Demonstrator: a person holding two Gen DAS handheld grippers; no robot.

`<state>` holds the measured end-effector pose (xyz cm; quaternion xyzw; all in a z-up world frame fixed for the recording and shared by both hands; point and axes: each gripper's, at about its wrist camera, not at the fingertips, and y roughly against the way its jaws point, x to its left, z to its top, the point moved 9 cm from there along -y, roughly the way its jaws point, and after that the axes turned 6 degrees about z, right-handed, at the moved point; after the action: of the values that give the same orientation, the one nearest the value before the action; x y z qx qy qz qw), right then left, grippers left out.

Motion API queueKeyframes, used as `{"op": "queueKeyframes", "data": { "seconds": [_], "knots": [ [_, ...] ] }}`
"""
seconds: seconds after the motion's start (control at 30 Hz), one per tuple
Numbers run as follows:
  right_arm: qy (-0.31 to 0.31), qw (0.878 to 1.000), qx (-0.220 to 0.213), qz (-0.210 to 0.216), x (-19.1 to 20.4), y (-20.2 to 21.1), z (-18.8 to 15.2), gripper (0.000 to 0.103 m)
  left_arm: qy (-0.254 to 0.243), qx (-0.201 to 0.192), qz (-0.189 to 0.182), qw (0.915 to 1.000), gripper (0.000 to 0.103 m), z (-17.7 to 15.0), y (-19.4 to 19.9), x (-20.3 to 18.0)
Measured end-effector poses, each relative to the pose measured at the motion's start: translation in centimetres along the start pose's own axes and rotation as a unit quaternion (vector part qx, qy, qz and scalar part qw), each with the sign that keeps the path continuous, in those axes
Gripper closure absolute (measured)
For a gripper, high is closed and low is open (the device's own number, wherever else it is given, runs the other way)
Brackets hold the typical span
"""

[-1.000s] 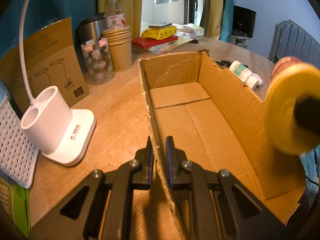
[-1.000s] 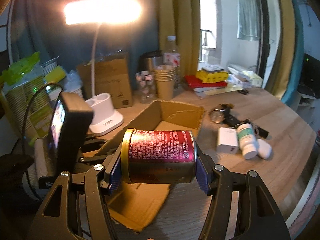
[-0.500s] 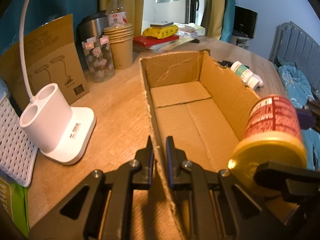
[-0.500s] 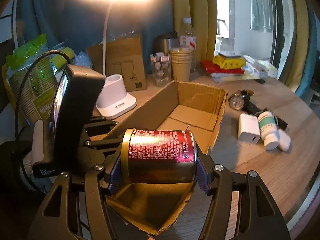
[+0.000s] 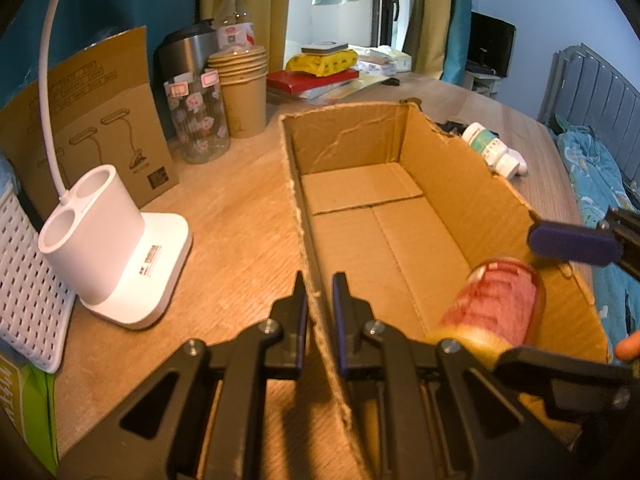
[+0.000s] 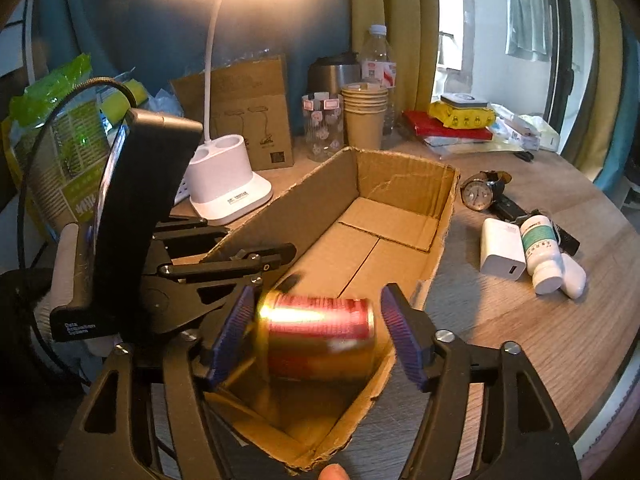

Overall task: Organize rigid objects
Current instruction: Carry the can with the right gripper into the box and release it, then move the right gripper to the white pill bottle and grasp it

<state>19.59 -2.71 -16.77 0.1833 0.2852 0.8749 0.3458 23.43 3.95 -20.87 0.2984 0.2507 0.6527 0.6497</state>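
A long open cardboard box [image 5: 460,184] lies on the wooden table. My left gripper [image 5: 318,280] is shut on the box's left wall near its near end. A red can with a gold rim [image 6: 320,336] lies on its side, blurred, just inside the near end of the box [image 6: 400,184]. My right gripper [image 6: 320,290] hangs over that end with its jaws opening. Its blue pads [image 6: 234,332] stand clear of the can's ends. In the left wrist view the can [image 5: 496,304] shows low against the right wall.
Right of the box lie a white charger [image 6: 502,248], a pill bottle [image 6: 540,252], a white case [image 6: 572,280] and a wristwatch [image 6: 478,194]. Left of it stand a white lamp base [image 5: 108,248], a patterned jar [image 5: 196,116], stacked paper cups [image 5: 242,92] and a white basket [image 5: 24,280].
My right gripper came down over the box's near end and its jaws spread. The can has left the pads and dropped lower into the box. The left gripper kept its hold.
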Motion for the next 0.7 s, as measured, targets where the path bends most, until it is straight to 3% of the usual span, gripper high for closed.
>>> {"op": "queueKeyframes", "data": {
  "seconds": [0.7],
  "knots": [
    [-0.045, 0.997, -0.046, -0.035, -4.1, 3.4, 1.3, 0.030, 0.004, 0.007, -0.005, 1.0000, 0.090, -0.2, -0.3, 0.3]
  ]
}}
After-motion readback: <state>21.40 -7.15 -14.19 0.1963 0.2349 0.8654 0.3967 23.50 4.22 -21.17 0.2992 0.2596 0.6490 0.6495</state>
